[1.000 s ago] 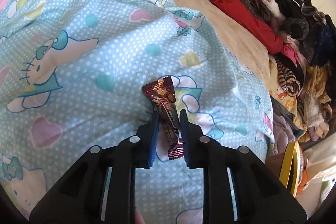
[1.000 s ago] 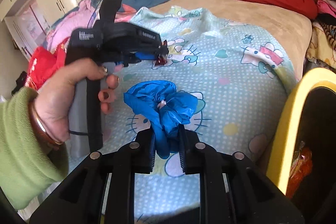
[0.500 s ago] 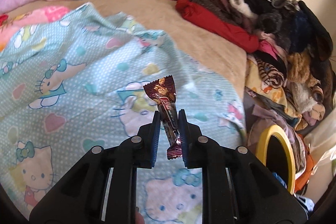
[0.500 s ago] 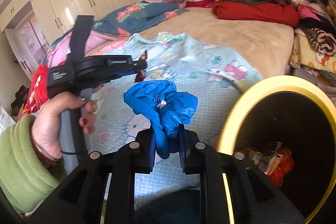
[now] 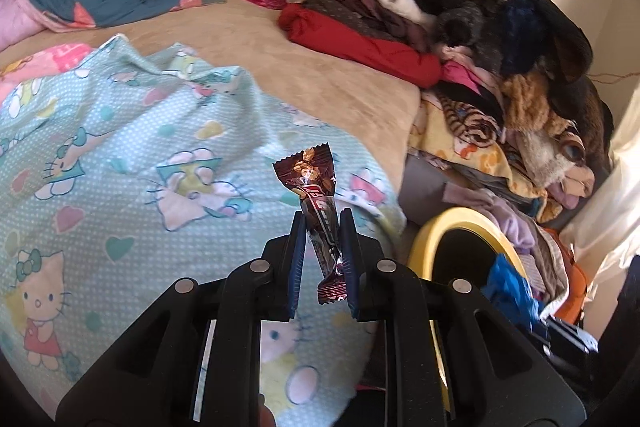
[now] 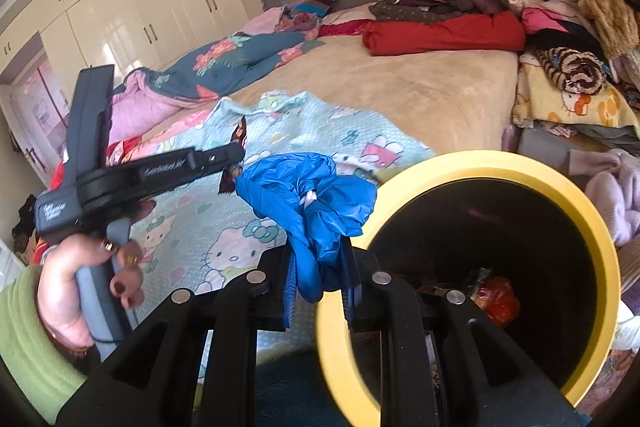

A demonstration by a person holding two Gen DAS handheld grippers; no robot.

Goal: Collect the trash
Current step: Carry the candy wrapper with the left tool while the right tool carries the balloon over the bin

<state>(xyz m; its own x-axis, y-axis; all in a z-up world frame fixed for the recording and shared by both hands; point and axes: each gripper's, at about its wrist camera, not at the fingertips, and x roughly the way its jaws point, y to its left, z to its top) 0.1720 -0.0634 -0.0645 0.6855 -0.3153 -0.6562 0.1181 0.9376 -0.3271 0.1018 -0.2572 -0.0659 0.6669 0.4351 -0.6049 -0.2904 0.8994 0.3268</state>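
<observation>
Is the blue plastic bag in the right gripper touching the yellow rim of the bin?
Cannot tell. In the right wrist view the blue plastic bag overlaps the yellow rim of the bin, hiding any gap.

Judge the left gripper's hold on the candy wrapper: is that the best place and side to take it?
Reasonably so. The left gripper pinches the candy wrapper across its narrow lower body, pads on the flat faces, coming from its crimped bottom end. The wider top sticks out free. A long, thin, flat pack suits a mid-body pinch like this; gripping slightly higher might steady it.
</observation>
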